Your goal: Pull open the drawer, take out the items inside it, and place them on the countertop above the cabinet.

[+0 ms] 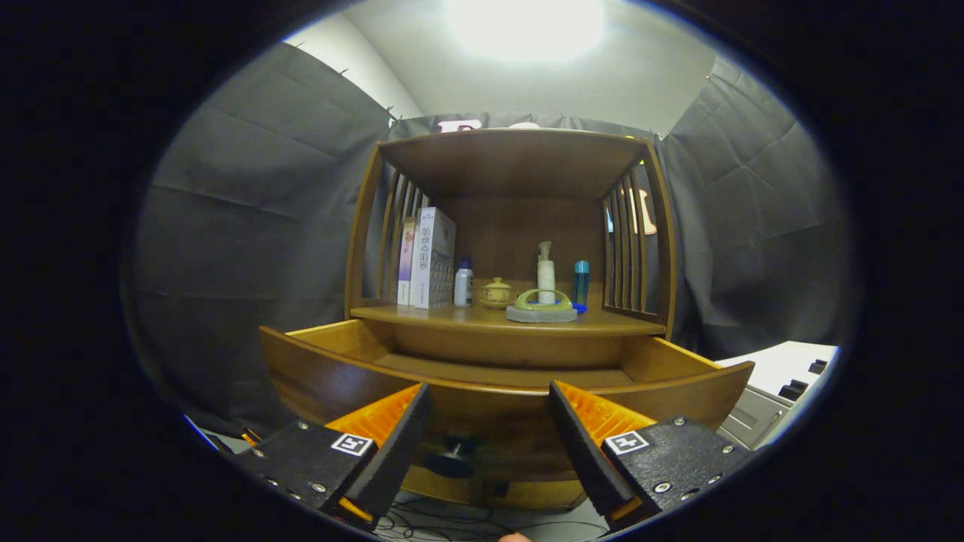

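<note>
Gripper view: hand-held gripper [489, 425] spread before drawer [331, 376] front edge.

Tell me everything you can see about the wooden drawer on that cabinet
The curved-front brown wooden drawer is pulled out from under the cabinet's countertop. It looks like glossy varnished wood, with a bowed front panel, two side walls and a flat bottom. The part of its inside that shows holds nothing. A dark round knob sits on its front, low between the fingers. The gripper is open just in front of the panel, its fingers apart and not touching the knob.
</note>
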Demonstrator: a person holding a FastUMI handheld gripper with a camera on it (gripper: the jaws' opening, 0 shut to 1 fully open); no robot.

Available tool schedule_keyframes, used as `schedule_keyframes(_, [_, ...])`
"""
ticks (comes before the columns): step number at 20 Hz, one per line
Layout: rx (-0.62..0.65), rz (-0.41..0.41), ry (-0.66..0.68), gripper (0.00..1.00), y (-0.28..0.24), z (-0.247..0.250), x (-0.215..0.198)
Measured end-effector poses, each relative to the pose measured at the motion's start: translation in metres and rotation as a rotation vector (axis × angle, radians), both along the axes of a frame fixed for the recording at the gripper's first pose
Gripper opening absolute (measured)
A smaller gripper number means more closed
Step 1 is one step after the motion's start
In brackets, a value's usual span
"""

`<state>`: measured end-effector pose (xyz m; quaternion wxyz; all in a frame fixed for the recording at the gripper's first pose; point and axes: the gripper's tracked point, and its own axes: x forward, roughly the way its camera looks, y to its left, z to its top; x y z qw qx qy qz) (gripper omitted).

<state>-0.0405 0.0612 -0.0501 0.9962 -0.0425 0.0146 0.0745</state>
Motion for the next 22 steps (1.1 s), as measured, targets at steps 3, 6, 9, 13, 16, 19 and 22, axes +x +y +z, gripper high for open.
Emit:
schedule_keyframes(3, [-0.001,-0.017,0.038,0.96,-0.005,-0.019,-0.001])
schedule_keyframes(6, [0.030,-0.016,0.094,0.96,-0.006,-0.036,0.003])
schedule_keyframes(9, [0.036,-0.037,0.078,0.96,-0.006,-0.034,0.008])
schedule_keyframes(13, [0.026,-0.069,0.066,0.95,-0.006,-0.033,0.013])
schedule_keyframes(16, [0.020,-0.114,0.067,0.95,-0.014,-0.034,0.025])
schedule_keyframes(19, [0.018,-0.126,0.062,0.96,-0.013,-0.037,0.034])
schedule_keyframes(22, [0.008,-0.127,0.035,0.97,-0.012,-0.031,0.045])
